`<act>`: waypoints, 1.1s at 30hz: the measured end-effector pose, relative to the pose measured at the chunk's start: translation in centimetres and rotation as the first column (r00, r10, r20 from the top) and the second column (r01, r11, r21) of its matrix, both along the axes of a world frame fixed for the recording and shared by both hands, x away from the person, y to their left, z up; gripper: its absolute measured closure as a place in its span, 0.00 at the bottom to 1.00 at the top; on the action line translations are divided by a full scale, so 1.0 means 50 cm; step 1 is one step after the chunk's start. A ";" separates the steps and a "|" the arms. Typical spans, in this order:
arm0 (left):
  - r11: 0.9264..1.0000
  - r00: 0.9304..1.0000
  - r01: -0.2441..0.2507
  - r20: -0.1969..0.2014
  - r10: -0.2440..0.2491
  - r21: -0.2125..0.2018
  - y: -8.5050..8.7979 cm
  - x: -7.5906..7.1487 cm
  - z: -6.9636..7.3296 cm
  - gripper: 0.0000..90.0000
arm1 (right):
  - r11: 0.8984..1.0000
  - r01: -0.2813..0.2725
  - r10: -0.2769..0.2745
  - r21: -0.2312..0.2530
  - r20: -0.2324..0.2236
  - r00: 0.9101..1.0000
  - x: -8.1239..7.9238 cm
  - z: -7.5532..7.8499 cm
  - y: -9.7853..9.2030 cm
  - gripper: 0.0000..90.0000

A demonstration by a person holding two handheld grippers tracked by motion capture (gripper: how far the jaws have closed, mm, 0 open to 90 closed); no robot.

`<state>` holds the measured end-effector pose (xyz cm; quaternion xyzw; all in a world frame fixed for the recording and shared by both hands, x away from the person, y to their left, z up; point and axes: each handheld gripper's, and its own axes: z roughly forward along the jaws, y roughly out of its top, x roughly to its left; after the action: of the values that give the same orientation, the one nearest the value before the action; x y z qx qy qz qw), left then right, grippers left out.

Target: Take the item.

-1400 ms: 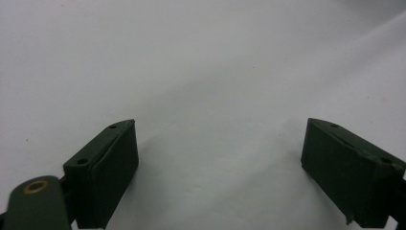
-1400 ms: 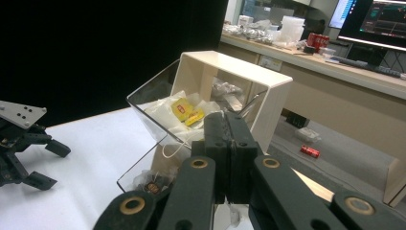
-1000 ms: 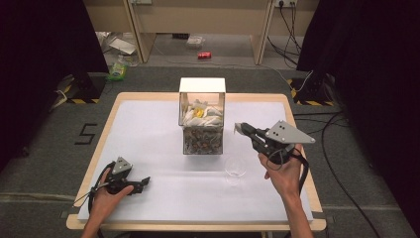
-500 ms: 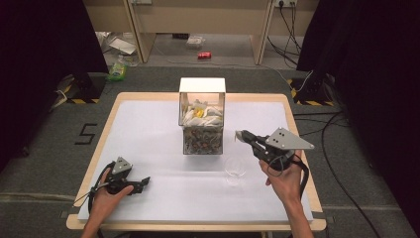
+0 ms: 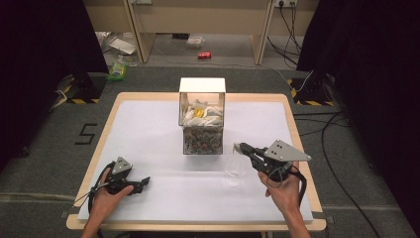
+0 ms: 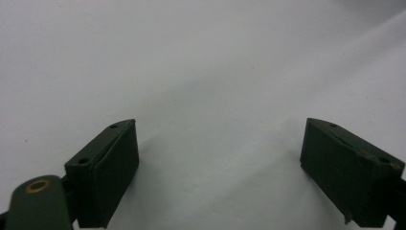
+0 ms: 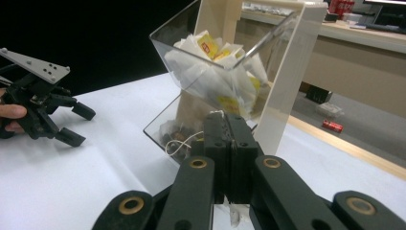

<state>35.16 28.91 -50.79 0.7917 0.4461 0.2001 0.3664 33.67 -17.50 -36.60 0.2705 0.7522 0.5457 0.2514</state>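
A clear two-tier dispenser box (image 5: 202, 121) (image 7: 225, 72) stands at the table's middle, with white and yellow tea bags on top and darker ones below. My right gripper (image 5: 238, 147) (image 7: 224, 122) is shut on a small white tea bag (image 5: 237, 146), mostly hidden between the jaws. Its thin string (image 7: 178, 143) loops out beside them. The gripper hovers just above a clear glass (image 5: 235, 169) standing on the white table cover (image 5: 148, 129). My left gripper (image 5: 143, 182) (image 6: 220, 163) (image 7: 72, 122) rests near the front left edge, open with nothing between its pads.
Beyond the table, a red can (image 5: 204, 55) and a green bottle (image 5: 118, 67) lie on the floor. Cables (image 5: 341, 163) run along the floor at the right. The dispenser stands just behind and left of the right gripper.
My right gripper has sunk and drawn back toward the person, from beside the dispenser to above the glass, still shut. The left gripper has not moved.
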 end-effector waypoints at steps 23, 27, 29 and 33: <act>1.000 1.000 0.000 0.001 0.000 0.001 0.000 0.000 0.000 0.14 | 1.000 -0.017 0.017 -0.006 -0.076 0.997 -0.005 -0.062 -0.001 0.99; 1.000 1.000 0.000 0.001 0.000 0.002 0.000 0.000 0.000 0.14 | 1.000 -0.024 0.023 -0.013 -0.086 0.996 -0.002 -0.071 0.003 0.99; 1.000 1.000 0.000 0.000 0.000 0.001 0.000 0.000 0.000 0.14 | 1.000 -0.025 0.023 -0.016 -0.093 0.995 -0.001 -0.076 0.005 0.99; 1.000 1.000 0.000 0.001 0.000 0.001 0.000 0.000 0.000 0.14 | 0.999 -0.026 0.023 -0.021 -0.101 0.995 0.002 -0.083 0.006 0.99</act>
<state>35.15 28.90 -50.78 0.7918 0.4459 0.2006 0.3660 33.74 -17.22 -40.72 0.2857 0.7734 0.5258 0.2093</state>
